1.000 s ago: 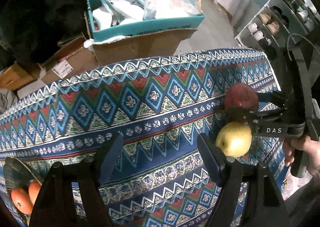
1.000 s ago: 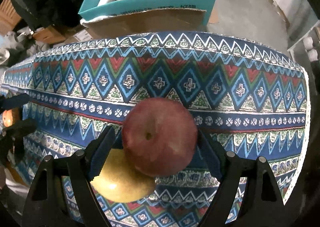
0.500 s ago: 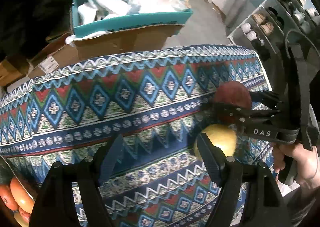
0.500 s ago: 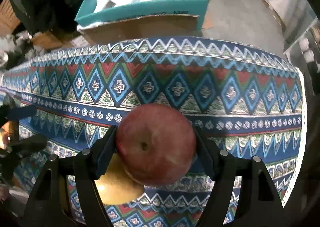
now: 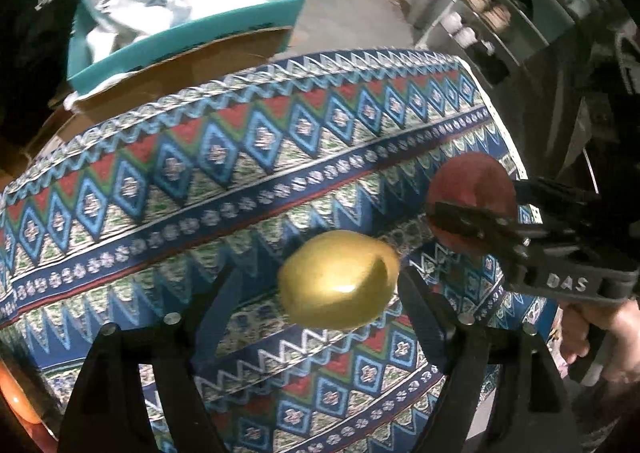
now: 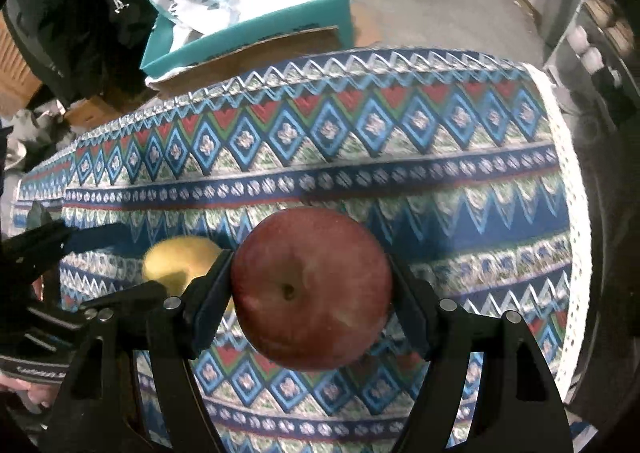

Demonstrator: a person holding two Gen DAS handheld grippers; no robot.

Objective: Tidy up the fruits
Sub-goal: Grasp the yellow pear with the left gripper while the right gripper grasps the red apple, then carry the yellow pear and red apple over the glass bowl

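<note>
A yellow apple [image 5: 338, 279] lies on the patterned tablecloth [image 5: 240, 181] between the fingers of my left gripper [image 5: 320, 277]. Those jaws are opening; the apple sits close to the right finger and well apart from the left one. My right gripper [image 6: 310, 265] is shut on a red apple [image 6: 312, 289], pads on both of its sides, holding it a little above the cloth. The left wrist view has the red apple [image 5: 472, 197] at the right in the right gripper [image 5: 474, 209]. In the right wrist view the yellow apple [image 6: 180, 261] lies left of the red one, with the left gripper [image 6: 136, 259] straddling it.
Behind the table stand a teal box [image 5: 180, 33] full of bags and a cardboard box [image 6: 248, 57]. A shelf rack [image 5: 500, 13] rises at the right, past the cloth's edge. Orange fruit [image 5: 16, 393] shows at the lower left edge. A hand [image 5: 600, 333] holds the right gripper's grip.
My left gripper has slid right until the yellow apple lies between its fingers. The right gripper closed on the red apple and raised it off the cloth, away from the yellow one.
</note>
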